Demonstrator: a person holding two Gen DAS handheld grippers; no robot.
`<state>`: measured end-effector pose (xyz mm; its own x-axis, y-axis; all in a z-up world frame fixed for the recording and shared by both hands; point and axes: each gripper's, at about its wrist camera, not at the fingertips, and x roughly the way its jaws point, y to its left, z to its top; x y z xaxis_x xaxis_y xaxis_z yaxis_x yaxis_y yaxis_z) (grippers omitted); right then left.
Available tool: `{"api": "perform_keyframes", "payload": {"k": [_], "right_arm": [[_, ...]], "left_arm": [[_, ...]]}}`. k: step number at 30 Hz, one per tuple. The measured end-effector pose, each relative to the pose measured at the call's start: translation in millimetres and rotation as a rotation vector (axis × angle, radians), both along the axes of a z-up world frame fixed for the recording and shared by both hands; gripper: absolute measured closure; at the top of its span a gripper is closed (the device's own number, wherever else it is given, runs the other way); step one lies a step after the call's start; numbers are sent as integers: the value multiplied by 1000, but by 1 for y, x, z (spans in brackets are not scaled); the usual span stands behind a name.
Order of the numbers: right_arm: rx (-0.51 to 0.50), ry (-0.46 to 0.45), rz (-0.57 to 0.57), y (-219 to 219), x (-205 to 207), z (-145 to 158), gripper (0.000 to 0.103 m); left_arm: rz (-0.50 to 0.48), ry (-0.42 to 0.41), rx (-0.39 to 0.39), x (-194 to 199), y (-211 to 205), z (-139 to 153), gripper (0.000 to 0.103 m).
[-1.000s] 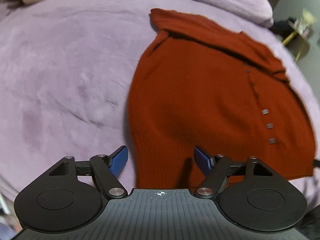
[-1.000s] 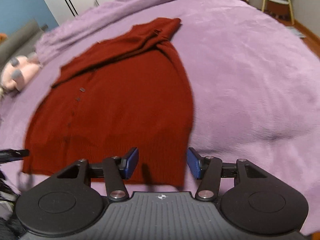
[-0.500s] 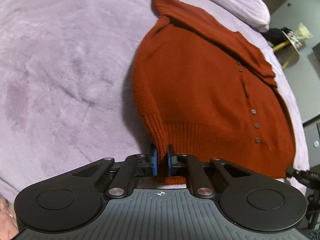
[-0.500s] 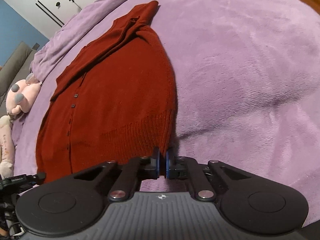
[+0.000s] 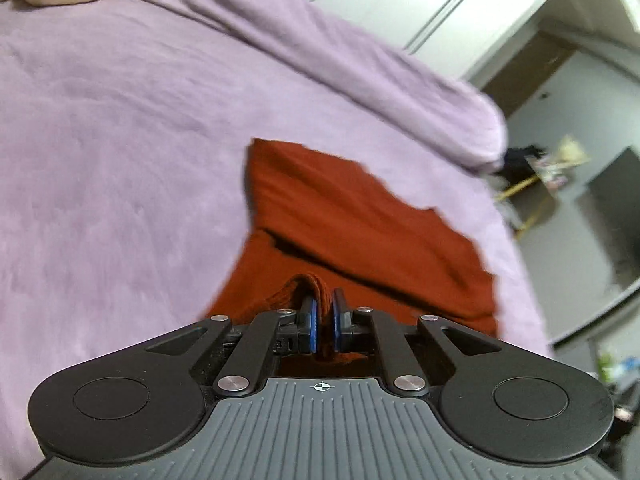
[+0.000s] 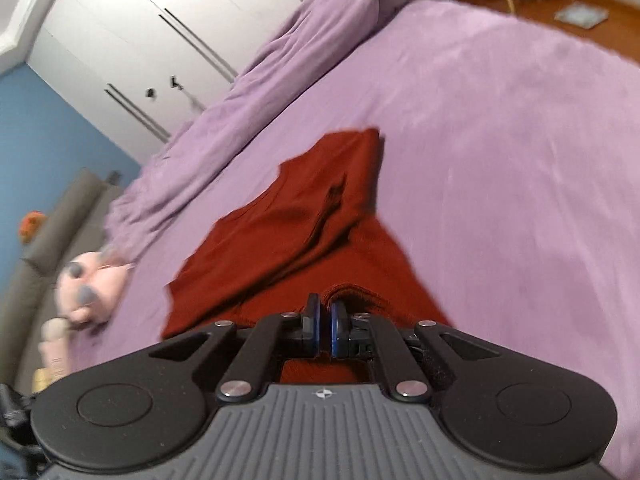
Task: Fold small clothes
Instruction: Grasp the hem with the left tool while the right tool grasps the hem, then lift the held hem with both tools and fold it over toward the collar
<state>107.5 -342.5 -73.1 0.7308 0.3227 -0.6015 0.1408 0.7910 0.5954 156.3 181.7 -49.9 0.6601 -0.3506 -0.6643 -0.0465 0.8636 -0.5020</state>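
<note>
Purple bed [image 5: 120, 140]: red sweater [image 5: 360, 220] hem pinched in both jaws.

A bed [image 5: 120, 152] covered in a soft lilac blanket carries everything here. A rust-red knitted cardigan [image 5: 352, 220] lies on it toward the near edge, its far part flat on the blanket and its near hem raised off the surface (the knit is bunched there). Along the far edge runs a long rolled-up lilac duvet [image 6: 280, 80]. Near the far left corner rests a pink plush toy [image 6: 92, 284] with grey paw pads, well apart from the cardigan. Both views are blurred.
</note>
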Motion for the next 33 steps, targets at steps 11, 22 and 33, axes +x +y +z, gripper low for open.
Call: {"api": "perform_keyframes", "payload": {"k": [11,22,33], "right_arm": [[-354,-105,112,24,19,-9,48],[-526,-88,263,45,41,-15,61],[-634,-16,331,57,57,-27,85]], "left_arm": [[-147,-28,172,24,3,-25,53],[-256,31,237,51,-19,-50,64],[-305,49,226,60,-25,-59,76]]}}
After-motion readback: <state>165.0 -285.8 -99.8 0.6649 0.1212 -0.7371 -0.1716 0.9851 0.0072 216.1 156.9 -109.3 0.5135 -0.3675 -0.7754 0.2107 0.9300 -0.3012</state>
